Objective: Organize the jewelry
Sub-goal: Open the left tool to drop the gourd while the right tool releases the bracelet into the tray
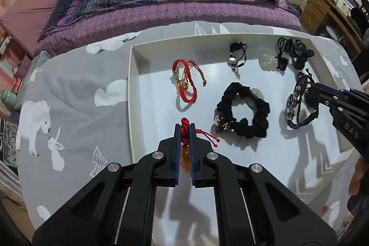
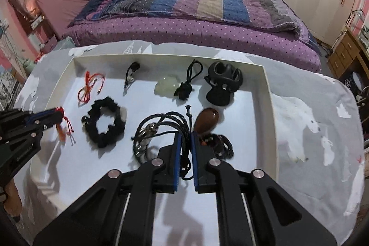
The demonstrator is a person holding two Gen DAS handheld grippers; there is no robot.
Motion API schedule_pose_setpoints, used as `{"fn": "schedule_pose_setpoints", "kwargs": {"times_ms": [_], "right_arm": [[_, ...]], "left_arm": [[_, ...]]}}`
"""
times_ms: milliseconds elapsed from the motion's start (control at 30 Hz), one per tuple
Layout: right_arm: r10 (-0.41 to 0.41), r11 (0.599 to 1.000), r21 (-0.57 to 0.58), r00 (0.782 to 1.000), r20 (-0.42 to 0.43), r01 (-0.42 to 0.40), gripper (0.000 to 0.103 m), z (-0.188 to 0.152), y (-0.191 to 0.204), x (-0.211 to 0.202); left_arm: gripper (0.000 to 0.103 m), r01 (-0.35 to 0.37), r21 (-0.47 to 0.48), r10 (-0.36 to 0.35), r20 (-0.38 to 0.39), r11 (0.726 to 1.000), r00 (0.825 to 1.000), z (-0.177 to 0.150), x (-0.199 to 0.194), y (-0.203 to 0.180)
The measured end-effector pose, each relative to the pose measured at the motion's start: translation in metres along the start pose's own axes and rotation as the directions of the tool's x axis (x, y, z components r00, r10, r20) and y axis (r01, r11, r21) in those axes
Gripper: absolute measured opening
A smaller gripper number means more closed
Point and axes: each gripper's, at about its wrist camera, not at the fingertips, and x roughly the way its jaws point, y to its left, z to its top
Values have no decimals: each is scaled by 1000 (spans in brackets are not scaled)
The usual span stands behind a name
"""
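Left fingers (image 1: 177,137) pinching red cord charm (image 1: 185,130), right fingers (image 2: 197,144) black cord bracelet (image 2: 161,128), over white tray (image 2: 269,93)

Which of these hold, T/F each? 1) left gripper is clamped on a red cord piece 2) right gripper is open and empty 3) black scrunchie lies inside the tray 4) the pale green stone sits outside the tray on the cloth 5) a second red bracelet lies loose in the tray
1) The left gripper is shut on the red cord piece. True.
2) The right gripper is open and empty. False: it is shut on the black braided cord bracelet.
3) The black scrunchie lies inside the white tray. True.
4) The pale green stone sits outside the tray. False: it is in the tray, near the far wall.
5) A second red bracelet lies loose in the tray. True.
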Motion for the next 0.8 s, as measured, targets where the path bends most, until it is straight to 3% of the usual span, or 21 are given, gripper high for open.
{"fn": "schedule_pose_setpoints", "kwargs": {"times_ms": [400,467,567,667,767,800], "right_arm": [[-25,999,-45,1000,3,25,11,0,9,18],[-29,999,-45,1000,-1,29,15,1,10,18],[-39,998,-39,999,20,40,46,1,10,10],[-38,999,-36,999,33,40,48,3,8,0],[-44,999,-19,998,47,45,49,1,3,-17],[-48,999,-15,998,52,49,53,0,1,-22]], "left_arm": [[7,-30,-13,30,-1,999,1000,0,11,4],[19,-39,-19,39,3,999,999,-1,7,5],[38,-51,-22,51,26,998,998,-2,-4,6],[48,-51,-31,53,53,998,997,-3,-21,6],[75,-60,-33,63,86,998,994,-9,-42,6],[79,-69,-34,73,100,997,992,-11,-49,6]]}}
